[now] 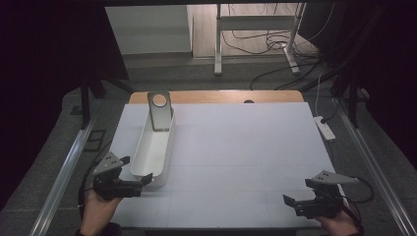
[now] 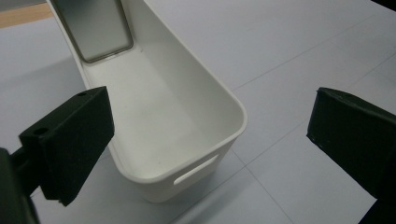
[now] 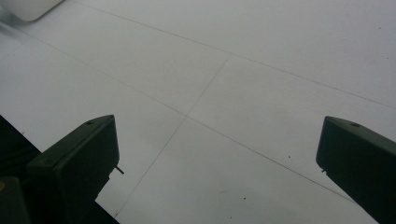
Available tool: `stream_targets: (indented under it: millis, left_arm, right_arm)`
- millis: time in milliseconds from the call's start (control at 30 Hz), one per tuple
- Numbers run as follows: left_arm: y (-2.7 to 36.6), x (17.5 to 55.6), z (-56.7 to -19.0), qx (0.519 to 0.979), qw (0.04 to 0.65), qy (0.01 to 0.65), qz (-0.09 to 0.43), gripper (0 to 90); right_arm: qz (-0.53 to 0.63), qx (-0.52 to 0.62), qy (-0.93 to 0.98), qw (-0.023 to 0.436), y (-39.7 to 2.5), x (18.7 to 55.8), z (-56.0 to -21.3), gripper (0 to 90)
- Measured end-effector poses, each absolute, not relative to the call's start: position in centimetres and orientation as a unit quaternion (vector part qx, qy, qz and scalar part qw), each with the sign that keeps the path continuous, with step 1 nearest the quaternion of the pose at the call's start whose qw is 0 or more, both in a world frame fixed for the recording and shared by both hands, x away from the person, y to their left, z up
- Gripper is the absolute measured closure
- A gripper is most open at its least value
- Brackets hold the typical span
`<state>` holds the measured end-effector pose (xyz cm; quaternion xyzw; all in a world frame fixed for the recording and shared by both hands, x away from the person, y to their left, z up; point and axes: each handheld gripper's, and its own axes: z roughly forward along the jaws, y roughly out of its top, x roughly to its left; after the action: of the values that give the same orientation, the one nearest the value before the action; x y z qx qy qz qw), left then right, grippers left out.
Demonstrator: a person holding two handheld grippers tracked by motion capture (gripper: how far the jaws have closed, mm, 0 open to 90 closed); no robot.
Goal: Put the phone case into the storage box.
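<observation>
- Two grippers sit at the near edge of the table point(image 1: 236, 147), each held in a hand: the left gripper point(image 1: 135, 173) at about 8 o'clock from the table's middle, the right gripper point(image 1: 290, 201) at about 4 o'clock.
- One long white bin point(image 1: 153, 147) lies on the left half of the table, its long axis running from near to far and leaning slightly right at the far end, roughly from 6 toward 12 o'clock.
- Its near short end, with a slot handle point(image 2: 196, 169), faces the person; in the left gripper view that end lies between the two jaws and a little beyond them.
- One flat grey metal piece point(image 1: 160, 110) with a round hole near its top leans in the far end of the bin, its long axis tilted up and away, its upper end rising above the rim at 12 o'clock.
- Left gripper: jaws spread wide, holding nothing, its tips just beside the bin's near end; I cannot tell whether they touch it.
- Right gripper: jaws spread wide over bare table, holding nothing, well apart from the bin, whose corner shows at 11 o'clock in the right gripper view.
</observation>
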<state>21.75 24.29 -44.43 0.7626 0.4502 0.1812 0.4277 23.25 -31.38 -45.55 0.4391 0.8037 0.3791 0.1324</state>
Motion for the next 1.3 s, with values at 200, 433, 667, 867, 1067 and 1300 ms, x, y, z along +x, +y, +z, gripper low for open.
stream_targets:
  millis: [200, 433, 667, 867, 1067, 1300]
  left_arm:
    - [24.5, 21.1, -44.6, 0.764, 0.422, 0.451, 0.186, 1.5]
    - [24.7, 20.4, -44.9, 0.765, 0.417, 0.454, 0.188, 1.5]
    - [25.1, 19.8, -45.3, 0.764, 0.412, 0.458, 0.19, 1.4]
    - [25.3, 19.3, -45.8, 0.766, 0.405, 0.462, 0.19, 1.3]
    - [25.6, 18.7, -46.3, 0.766, 0.4, 0.466, 0.192, 1.1]
    - [25.9, 18.2, -46.7, 0.766, 0.394, 0.468, 0.196, 1.0]
  right_arm:
    - [0.379, 0.439, 0.804, 0.133, -31.4, 23.3, -45.5, 0.0]
    - [0.379, 0.439, 0.804, 0.133, -31.4, 23.3, -45.5, 0.0]
    - [0.379, 0.439, 0.803, 0.133, -31.4, 23.2, -45.5, 0.0]
    - [0.379, 0.439, 0.803, 0.134, -31.4, 23.2, -45.5, 0.0]
    - [0.379, 0.44, 0.803, 0.134, -31.4, 23.2, -45.5, 0.0]
    - [0.379, 0.44, 0.803, 0.134, -31.4, 23.2, -45.5, 0.0]
